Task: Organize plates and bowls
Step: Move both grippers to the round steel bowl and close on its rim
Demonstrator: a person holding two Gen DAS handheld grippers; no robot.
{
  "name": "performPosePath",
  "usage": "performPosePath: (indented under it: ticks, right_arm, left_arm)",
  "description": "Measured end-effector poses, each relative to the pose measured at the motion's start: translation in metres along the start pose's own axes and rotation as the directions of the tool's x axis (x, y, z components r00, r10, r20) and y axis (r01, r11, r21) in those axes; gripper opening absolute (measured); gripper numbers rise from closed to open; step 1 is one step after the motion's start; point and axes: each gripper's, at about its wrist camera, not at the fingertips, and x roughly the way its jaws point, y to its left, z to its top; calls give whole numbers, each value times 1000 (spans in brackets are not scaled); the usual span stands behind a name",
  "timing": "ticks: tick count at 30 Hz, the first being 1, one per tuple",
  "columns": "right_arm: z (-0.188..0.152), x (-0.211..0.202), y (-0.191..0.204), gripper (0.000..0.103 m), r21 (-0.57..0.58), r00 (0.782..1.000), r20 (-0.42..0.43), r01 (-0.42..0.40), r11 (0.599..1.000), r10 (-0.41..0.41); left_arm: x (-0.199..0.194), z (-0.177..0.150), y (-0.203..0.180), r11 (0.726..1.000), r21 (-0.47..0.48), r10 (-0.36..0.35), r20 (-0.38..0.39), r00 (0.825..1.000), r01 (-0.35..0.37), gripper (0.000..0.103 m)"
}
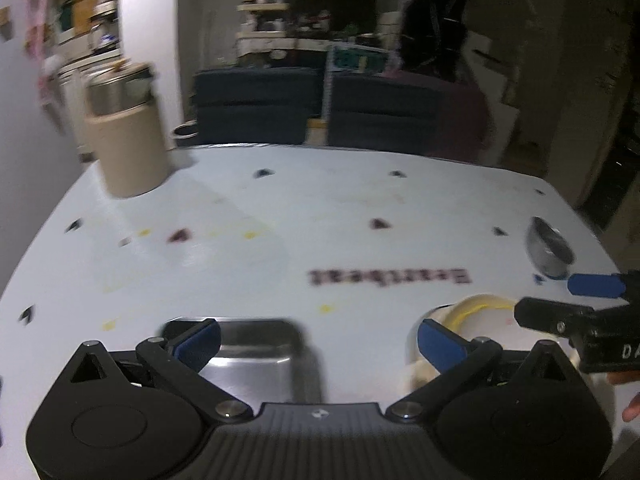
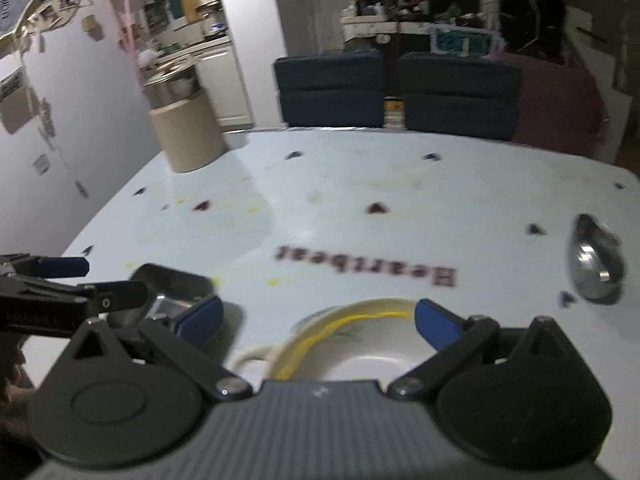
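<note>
Both tools stand spread wide with nothing between their pads. The left tool (image 1: 318,344) hangs over a square steel tray (image 1: 256,356) that lies flat on the table (image 1: 320,216) just beyond and below its fingers. The right tool (image 2: 318,326) hangs above a white bowl with a yellow rim (image 2: 360,344), which seems to rest on another pale dish (image 2: 250,356); likely stacked there to group the crockery. A small steel bowl (image 2: 596,264) sits apart, off to the right tool's right, probably the next piece to gather. A tan canister (image 1: 130,152) stands far off to the left.
</note>
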Motion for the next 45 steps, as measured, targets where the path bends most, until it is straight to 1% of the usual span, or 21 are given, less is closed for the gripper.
performPosePath:
  ticks: [2, 7, 10, 13, 18, 22, 25, 27, 30, 31, 33, 35, 37, 39, 41, 43, 45]
  right_arm:
    - [-1, -9, -20, 103, 23, 999, 18, 34, 999, -34]
    - [-4, -26, -69, 103, 77, 993, 30, 109, 991, -112]
    - [-7, -34, -97, 103, 104, 989, 30, 143, 984, -147]
    - [-15, -38, -120, 103, 130, 984, 15, 174, 976, -178]
    - [-25, -42, -158, 103, 172, 974, -4, 223, 959, -225]
    - [-24, -36, -184, 103, 215, 968, -11, 247, 945, -250]
    - [-24, -24, -207, 103, 294, 967, -24, 248, 923, -252]
    - [-24, -16, -223, 103, 364, 964, -33, 258, 895, -264]
    - [-19, 3, -241, 103, 442, 953, -53, 290, 849, -298]
    - [-17, 9, -248, 101, 478, 953, -59, 288, 830, -296]
    - [-14, 19, -258, 96, 541, 962, -63, 257, 801, -266]
    - [-11, 32, -265, 91, 604, 969, -74, 231, 763, -235]
    - [-6, 43, -268, 86, 638, 974, -84, 216, 739, -211]
    - [-2, 50, -274, 82, 667, 979, -80, 194, 720, -189]
    - [3, 56, -277, 77, 681, 979, -84, 192, 707, -184]
    - [6, 64, -278, 69, 680, 977, -103, 207, 703, -187]
    - [6, 70, -280, 64, 684, 972, -131, 231, 692, -195]
  left_arm:
    - [4, 4, -20, 999, 24, -35, 4, 999, 35, 103]
    - [17, 10, -65, 992, 69, -106, 7, 994, 105, 103]
    - [24, 12, -91, 987, 78, -144, 6, 990, 143, 103]
    - [35, 14, -115, 983, 82, -168, -2, 986, 167, 103]
    - [53, 16, -149, 971, 77, -227, -17, 974, 228, 103]
    - [66, 20, -172, 968, 69, -242, 3, 970, 242, 103]
    - [78, 24, -183, 968, 45, -246, 18, 969, 245, 103]
    - [87, 27, -188, 967, 32, -253, 22, 967, 252, 103]
    - [99, 35, -194, 971, 37, -238, 39, 970, 237, 103]
    - [103, 38, -197, 972, 43, -232, 39, 972, 230, 103]
    - [113, 47, -200, 975, 57, -216, 33, 976, 214, 103]
    - [124, 57, -202, 973, 70, -224, 35, 974, 221, 103]
    - [135, 66, -204, 970, 80, -235, 39, 971, 231, 103]
    - [145, 72, -206, 967, 97, -239, 36, 970, 235, 103]
    - [157, 77, -211, 964, 116, -243, 13, 970, 240, 103]
    - [168, 81, -214, 960, 122, -254, -7, 967, 253, 103]
    - [177, 84, -218, 957, 119, -265, -21, 964, 266, 103]
